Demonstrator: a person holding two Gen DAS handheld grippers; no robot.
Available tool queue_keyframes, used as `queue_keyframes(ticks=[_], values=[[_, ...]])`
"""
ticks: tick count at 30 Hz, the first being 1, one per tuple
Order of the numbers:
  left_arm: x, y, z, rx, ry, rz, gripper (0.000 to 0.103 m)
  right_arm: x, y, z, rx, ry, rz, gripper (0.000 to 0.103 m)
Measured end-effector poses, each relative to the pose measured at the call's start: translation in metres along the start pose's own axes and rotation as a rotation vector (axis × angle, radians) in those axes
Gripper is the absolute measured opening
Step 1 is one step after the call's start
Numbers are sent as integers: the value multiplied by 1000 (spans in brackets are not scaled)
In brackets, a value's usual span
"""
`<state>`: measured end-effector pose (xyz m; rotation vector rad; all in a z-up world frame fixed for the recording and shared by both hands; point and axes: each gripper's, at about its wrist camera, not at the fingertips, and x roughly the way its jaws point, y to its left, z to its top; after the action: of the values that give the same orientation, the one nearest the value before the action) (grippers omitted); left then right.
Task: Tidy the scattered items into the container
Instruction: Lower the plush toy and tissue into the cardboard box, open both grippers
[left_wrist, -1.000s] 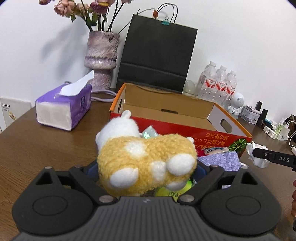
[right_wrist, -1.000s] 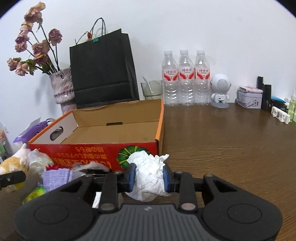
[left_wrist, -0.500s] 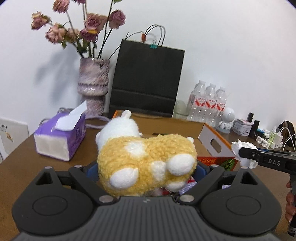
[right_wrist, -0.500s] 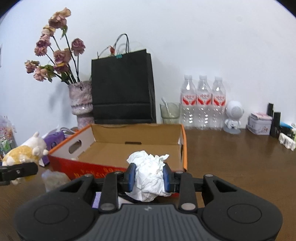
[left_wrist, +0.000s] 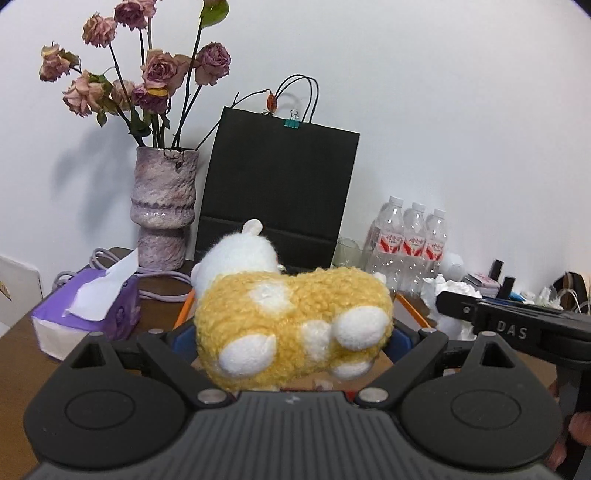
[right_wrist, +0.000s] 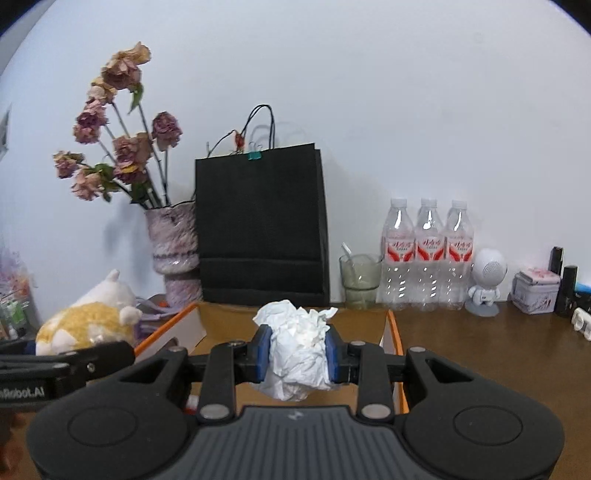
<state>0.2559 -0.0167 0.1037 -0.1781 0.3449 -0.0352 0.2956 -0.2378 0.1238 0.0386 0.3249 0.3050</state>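
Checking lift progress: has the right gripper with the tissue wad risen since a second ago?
Yes. The right gripper, shut on the tissue wad, has come up: the wad now sits above the cardboard box rim, not against its red front.

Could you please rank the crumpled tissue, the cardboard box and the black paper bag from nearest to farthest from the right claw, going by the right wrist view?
1. Crumpled tissue: clamped in the right claw.
2. Cardboard box: just beyond and below.
3. Black paper bag: behind the box, against the wall.

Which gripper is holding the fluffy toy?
The left gripper squeezes the yellow-and-white plush toy; the right gripper holds crumpled white tissue instead.
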Motion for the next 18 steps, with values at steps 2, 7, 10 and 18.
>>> queue_keyframes(ticks=[2,7,10,18], values=[[12,-2,3,-5,4,13,95,12,0,5,23,8,11,29],[52,-5,4,3,47,55,95,40,0,8,45,36,14,29],[72,-5,-2,14,88,71,95,55,-3,2,40,70,9,29],[88,-5,-17,49,137,104,95,80,-13,-15,55,153,-9,29]])
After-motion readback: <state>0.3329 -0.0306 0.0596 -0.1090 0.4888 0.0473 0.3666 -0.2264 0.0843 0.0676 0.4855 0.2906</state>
